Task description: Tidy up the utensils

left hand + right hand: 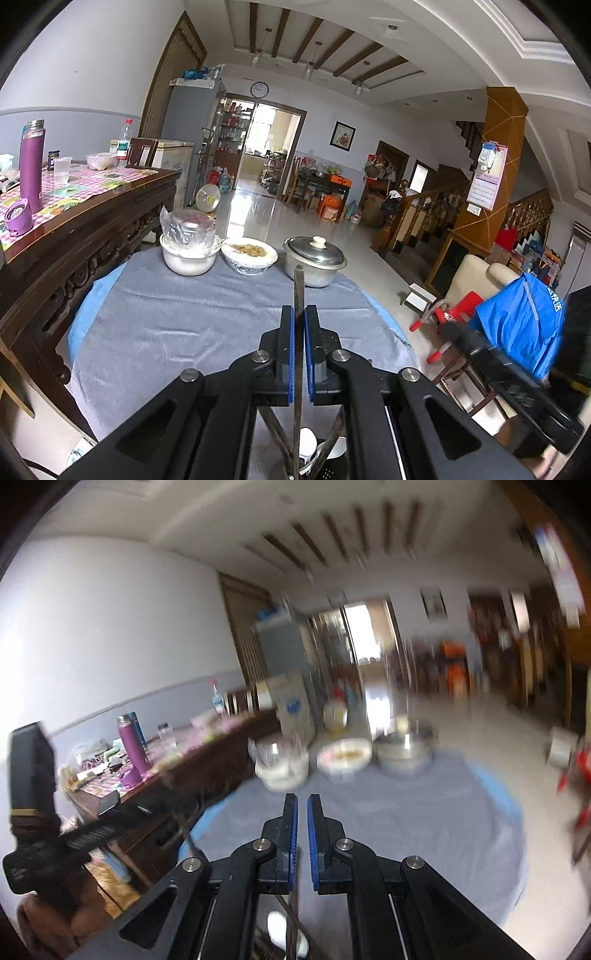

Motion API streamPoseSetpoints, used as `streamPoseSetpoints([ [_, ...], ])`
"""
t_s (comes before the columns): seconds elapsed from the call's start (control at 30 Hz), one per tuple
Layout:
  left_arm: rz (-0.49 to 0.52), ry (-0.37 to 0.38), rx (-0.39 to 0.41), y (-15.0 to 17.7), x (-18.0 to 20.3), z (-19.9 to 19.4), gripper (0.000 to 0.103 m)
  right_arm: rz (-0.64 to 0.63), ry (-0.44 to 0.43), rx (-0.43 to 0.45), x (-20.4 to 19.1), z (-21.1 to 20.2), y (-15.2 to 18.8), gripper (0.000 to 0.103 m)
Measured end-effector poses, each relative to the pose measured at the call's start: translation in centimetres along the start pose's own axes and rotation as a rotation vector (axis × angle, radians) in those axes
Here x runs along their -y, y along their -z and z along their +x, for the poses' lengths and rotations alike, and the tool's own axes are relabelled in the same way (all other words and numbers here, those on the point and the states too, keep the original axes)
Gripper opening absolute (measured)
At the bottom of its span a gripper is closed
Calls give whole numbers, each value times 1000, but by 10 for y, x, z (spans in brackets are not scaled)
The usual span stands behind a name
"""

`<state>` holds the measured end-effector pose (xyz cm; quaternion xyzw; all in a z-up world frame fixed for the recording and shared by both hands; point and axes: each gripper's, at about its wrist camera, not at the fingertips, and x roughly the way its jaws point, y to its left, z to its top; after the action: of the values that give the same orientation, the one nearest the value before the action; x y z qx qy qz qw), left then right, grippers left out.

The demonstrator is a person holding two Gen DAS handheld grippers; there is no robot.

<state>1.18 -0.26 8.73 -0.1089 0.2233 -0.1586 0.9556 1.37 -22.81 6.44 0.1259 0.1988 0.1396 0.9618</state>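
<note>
My left gripper is shut on a thin dark chopstick that stands upright between its blue pads and runs down into a utensil holder below, where a white spoon and other dark utensils show. My right gripper is nearly shut with nothing between its pads, above the grey-clothed table. Below it a white spoon and dark sticks show, blurred. The left gripper's body shows at the left of the right wrist view.
At the table's far edge stand a white pot with a plastic-wrapped bowl, a covered dish of food and a lidded metal pot. A wooden sideboard with a purple flask is on the left. A blue jacket hangs on the right.
</note>
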Motion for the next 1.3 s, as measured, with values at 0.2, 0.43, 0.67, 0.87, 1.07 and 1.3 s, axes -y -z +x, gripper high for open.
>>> streamPoseSetpoints([
  [0.2,0,11,-9,3,-1,5,5,141,-108,-121,38,22,15,20],
  [0.43,0,23,-110,17,-7,24,5,-26,-174,-46,-3,13,19,55],
  [0.67,20,16,-121,26,-13,15,5,-150,-140,-75,-35,28,29,34],
  [0.87,34,15,-79,23,-15,-3,5,-203,-90,-114,-48,48,36,33],
  [1.07,37,2,-63,22,-18,-14,5,-192,-31,-171,-44,67,45,11],
  [1.3,21,-19,-62,21,-24,-17,6,-199,-21,-46,-43,20,24,8],
])
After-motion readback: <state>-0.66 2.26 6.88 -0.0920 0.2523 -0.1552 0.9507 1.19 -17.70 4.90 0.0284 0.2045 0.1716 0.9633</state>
